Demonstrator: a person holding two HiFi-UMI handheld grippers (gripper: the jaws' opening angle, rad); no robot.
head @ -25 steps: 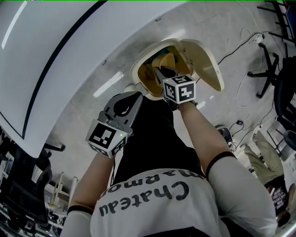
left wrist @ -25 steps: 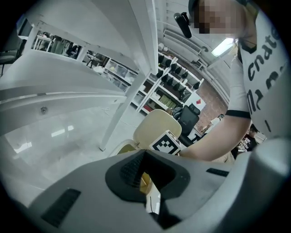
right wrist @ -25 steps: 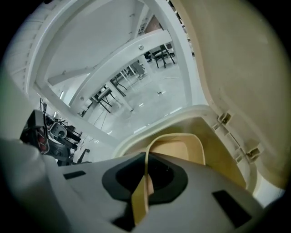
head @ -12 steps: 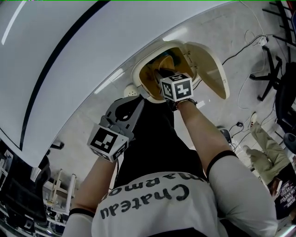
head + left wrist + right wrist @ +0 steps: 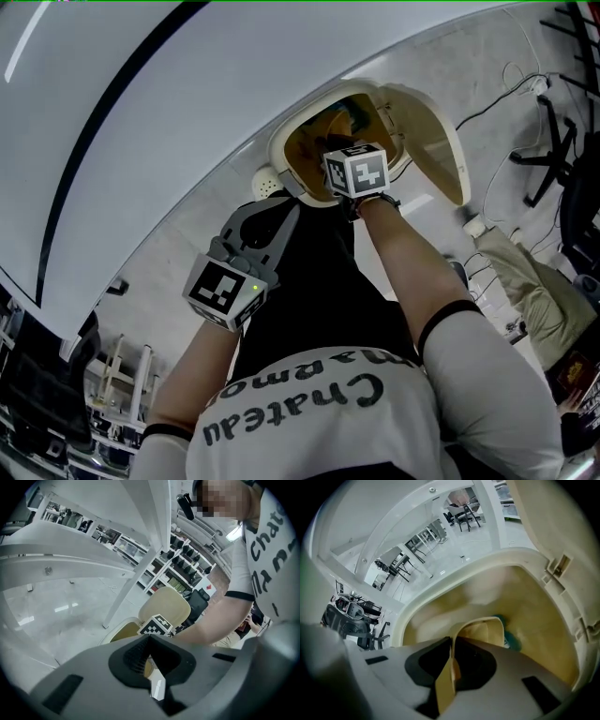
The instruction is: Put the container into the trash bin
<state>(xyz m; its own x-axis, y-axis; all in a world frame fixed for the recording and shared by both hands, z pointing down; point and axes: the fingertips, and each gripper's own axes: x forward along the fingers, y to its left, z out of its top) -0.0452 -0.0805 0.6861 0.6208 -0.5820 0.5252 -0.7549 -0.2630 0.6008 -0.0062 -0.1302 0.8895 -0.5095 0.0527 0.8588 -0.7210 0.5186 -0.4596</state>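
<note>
The container (image 5: 487, 631) is a tan, thin-walled paper tub. It hangs inside the mouth of the trash bin (image 5: 454, 581), with one side wall pinched flat between the jaws of the right gripper (image 5: 452, 643), which are closed down to the thickness of that wall. Its open top faces the right gripper view, and the inside shows only the same tan surface. Just past its far edge a teal patch (image 5: 514, 640) lies against the bin's yellowish inner wall; what it is cannot be told. The bin's cream lid (image 5: 562, 536) stands swung back at the right.

The left gripper (image 5: 149, 637) is held back from the bin rim, its jaw tips meeting with nothing between them. From the head view the right gripper's marker cube (image 5: 356, 173) sits over the bin opening, its faces printed with black-and-white square patterns.

The person's white shirt (image 5: 309, 403) carries black lettering — "Chateau", then a second line beginning "Marmo", the rest lost in a fold. A white table (image 5: 141, 103) edge runs beside the bin.
</note>
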